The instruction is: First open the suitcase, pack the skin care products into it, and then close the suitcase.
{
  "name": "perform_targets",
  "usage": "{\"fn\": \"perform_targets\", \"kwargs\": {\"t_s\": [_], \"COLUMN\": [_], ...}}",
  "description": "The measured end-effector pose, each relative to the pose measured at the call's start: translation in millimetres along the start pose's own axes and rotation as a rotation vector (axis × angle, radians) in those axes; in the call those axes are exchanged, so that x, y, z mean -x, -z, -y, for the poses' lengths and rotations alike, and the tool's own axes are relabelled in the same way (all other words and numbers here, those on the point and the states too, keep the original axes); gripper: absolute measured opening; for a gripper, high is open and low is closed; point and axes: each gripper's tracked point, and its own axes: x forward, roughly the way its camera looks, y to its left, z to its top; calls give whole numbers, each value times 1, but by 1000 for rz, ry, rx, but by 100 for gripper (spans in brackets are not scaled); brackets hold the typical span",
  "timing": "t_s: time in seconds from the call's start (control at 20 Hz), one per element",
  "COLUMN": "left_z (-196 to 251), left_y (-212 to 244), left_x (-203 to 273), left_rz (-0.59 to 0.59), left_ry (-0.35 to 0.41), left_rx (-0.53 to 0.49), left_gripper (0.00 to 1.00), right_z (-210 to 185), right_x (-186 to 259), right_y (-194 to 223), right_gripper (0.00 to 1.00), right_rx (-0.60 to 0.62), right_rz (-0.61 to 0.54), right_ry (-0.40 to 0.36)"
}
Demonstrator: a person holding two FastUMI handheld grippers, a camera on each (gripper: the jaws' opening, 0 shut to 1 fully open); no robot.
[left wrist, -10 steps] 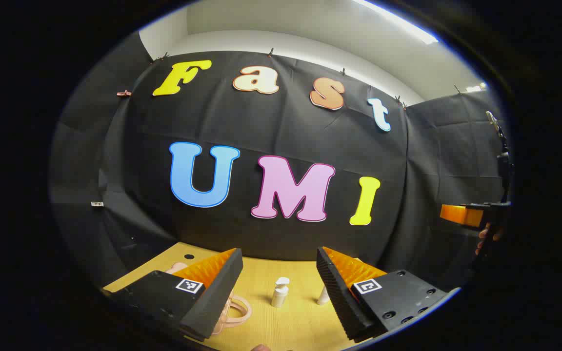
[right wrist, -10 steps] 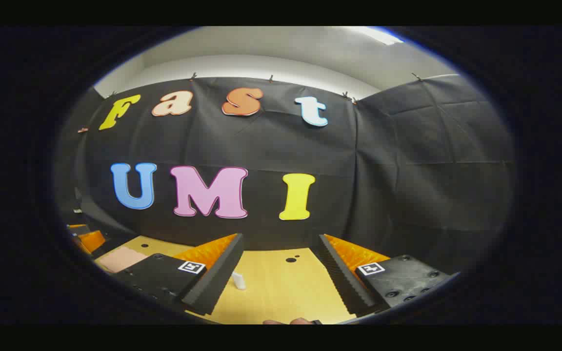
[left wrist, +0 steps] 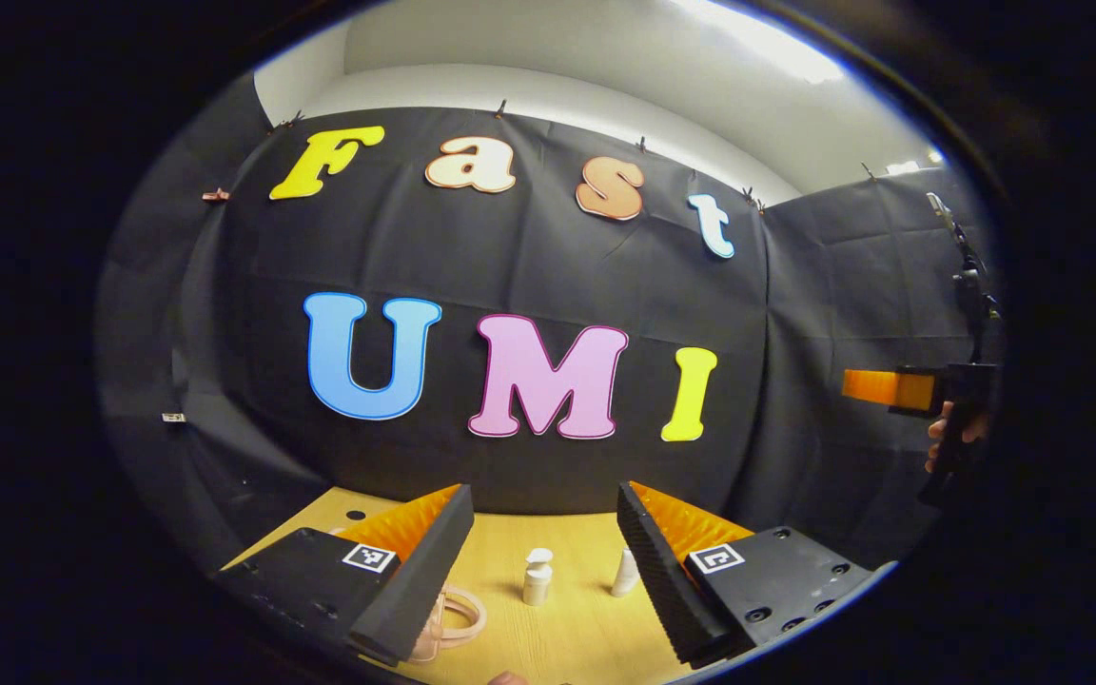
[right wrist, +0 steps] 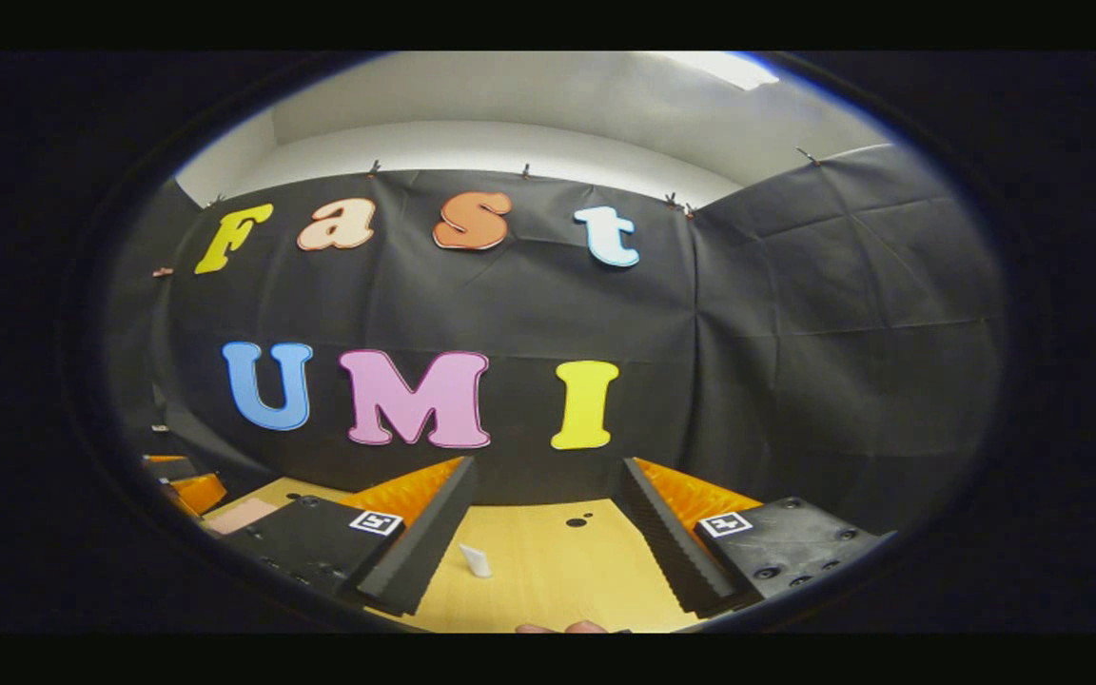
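Observation:
My left gripper (left wrist: 543,502) is open above the wooden table (left wrist: 567,642), nothing between its fingers. Ahead of it stand a small white pump bottle (left wrist: 538,577) and a white tube (left wrist: 624,573). The pink suitcase's handle (left wrist: 460,618) pokes out beside the left finger, which hides the rest of the case. My right gripper (right wrist: 548,471) is open too, with a white tube (right wrist: 475,560) standing on the table between and beyond its fingers. A corner of the pink suitcase (right wrist: 242,515) lies at the far left of the right gripper view.
In the left gripper view the right gripper's orange finger (left wrist: 886,387) hangs at the far right, held by a hand (left wrist: 949,440). The left gripper's orange finger (right wrist: 194,492) sits at the left edge of the right gripper view. Small dark holes (right wrist: 572,521) mark the tabletop.
Both views have tilted up a little, so the wall sits lower in each. In the left gripper view the right gripper has risen. Both grippers stay open.

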Motion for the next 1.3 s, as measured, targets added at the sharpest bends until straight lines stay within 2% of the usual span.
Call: {"fn": "perform_targets", "kwargs": {"t_s": [0.25, 0.4, 0.6, 0.8, 1.0, 1.1, 1.15, 1.3], "left_z": [5, -8, -4, -16, -33, -33, -38, -60], "left_y": [-8, 9, 26, 80, 156, 189, 206, 251], "left_x": [1, 1, 8, 4, -10, -25, -33, -55], "left_rz": [10, -34, -79, -183, -336, -400, -450, -573], "left_ry": [15, -22, 8, -20, -66, -57, -70, -135], "left_rx": [39, 5, 65, 33, -59, -41, -45, -121], "left_gripper": [96, 96, 96, 96, 96, 96, 96, 97], "right_z": [-12, -17, -19, -26, -37, -21, -14, -8], "right_x": [5, 7, 17, 19, 17, 10, 5, -11], "right_y": [-1, 9, 11, 40, 62, 67, 73, 92], "right_gripper": [96, 96, 96, 95, 97, 99, 96, 96], "right_rx": [-1, -10, -19, -32, -82, -38, 4, 103], "right_rz": [12, -15, -14, -49, -105, -85, -81, -82], "right_ry": [-42, -56, -66, -67, -130, -111, -102, -138]}}
